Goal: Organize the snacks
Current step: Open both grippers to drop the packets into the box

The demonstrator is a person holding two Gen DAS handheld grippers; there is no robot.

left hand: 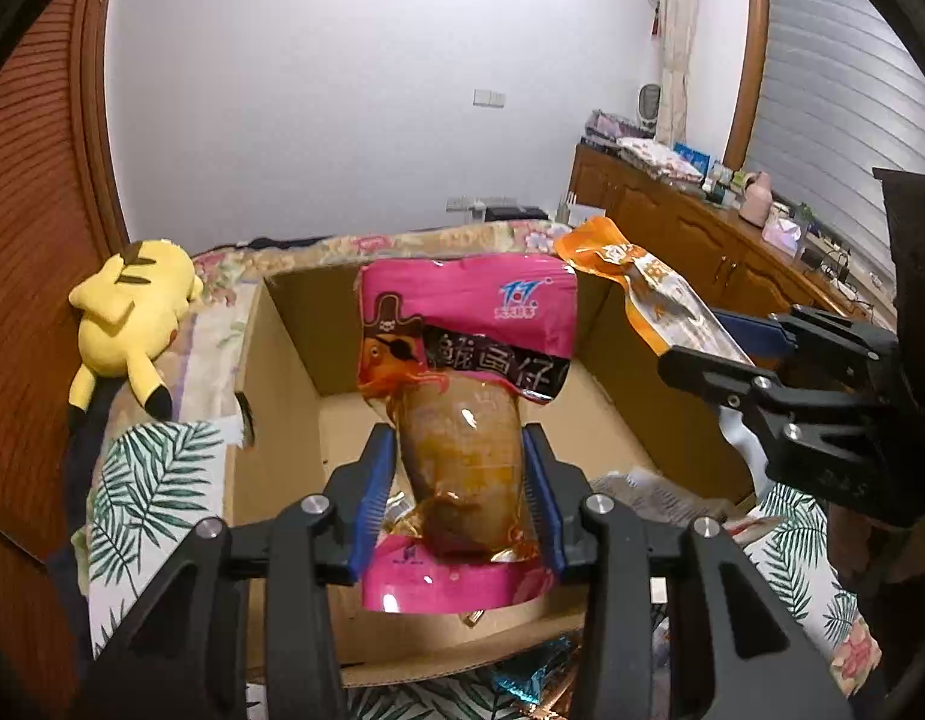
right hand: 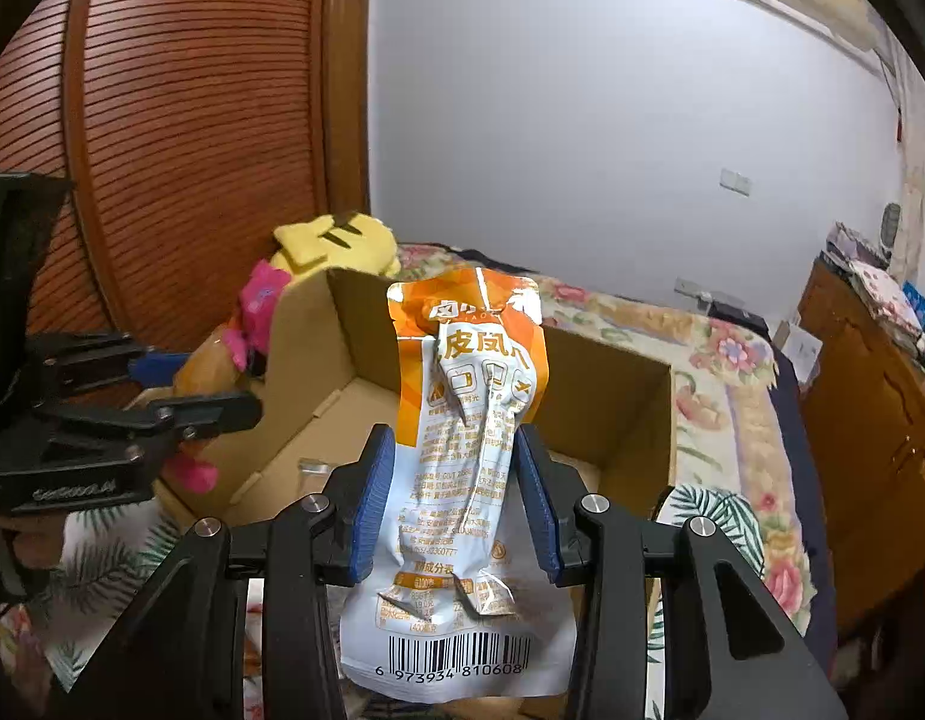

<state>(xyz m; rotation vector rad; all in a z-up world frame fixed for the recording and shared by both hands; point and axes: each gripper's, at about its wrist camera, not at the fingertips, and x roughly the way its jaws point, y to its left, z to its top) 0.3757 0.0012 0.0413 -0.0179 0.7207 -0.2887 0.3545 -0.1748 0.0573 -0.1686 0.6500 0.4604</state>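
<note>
Holding two snacks over the nearly bare cardboard box (left hand: 282, 420): my left gripper (left hand: 459, 495) clamps the pink packet (left hand: 462, 324), my right gripper (right hand: 456, 495) the orange pouch (right hand: 468, 420). Neither is deposited; loose snacks remain outside.

Cardboard box (left hand: 294, 360) near wall hidden behind pink packet (left hand: 462, 324).

A floral-covered bed (right hand: 726, 360) carries an open cardboard box (left hand: 282, 360) and a yellow plush toy (left hand: 126, 324).
</note>
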